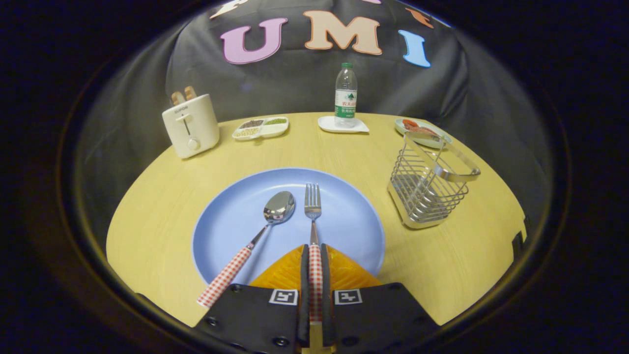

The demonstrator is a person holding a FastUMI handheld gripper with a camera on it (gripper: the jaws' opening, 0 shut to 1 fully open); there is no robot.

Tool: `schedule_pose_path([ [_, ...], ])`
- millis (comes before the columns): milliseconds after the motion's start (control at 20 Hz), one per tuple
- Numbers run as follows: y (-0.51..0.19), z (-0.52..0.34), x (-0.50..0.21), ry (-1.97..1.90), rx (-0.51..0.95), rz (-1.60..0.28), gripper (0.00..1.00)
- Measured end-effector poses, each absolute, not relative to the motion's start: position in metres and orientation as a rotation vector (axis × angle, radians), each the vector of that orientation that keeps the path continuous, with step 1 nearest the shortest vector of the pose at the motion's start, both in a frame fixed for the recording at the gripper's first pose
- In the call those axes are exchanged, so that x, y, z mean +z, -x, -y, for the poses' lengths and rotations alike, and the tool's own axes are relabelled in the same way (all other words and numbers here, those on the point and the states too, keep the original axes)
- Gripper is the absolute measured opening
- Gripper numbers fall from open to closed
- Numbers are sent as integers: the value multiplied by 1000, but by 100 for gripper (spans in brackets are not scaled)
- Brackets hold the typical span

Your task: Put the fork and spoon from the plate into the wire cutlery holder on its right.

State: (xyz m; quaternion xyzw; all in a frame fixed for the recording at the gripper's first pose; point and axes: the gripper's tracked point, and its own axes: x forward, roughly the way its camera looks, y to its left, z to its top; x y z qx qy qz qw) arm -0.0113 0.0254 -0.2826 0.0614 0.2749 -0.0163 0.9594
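My jaws are clenched on the fork (313,216) handle. The fork and spoon (255,241) lie on the blue plate (231,221). The wire cutlery holder (426,189) stands right of it. The toaster (190,125) says SUPOR.

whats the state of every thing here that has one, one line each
gripper: shut on the fork handle
fork: lying on the plate, handle between the fingers
spoon: lying on the plate, bowl up, untouched
blue plate: flat on the table
wire cutlery holder: upright, empty
water bottle: upright, capped
toaster: bread in both slots
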Motion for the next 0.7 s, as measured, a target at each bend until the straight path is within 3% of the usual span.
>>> schedule_pose_path([
  [700, 8, 6, -173, 48, -120, -623, 6],
])
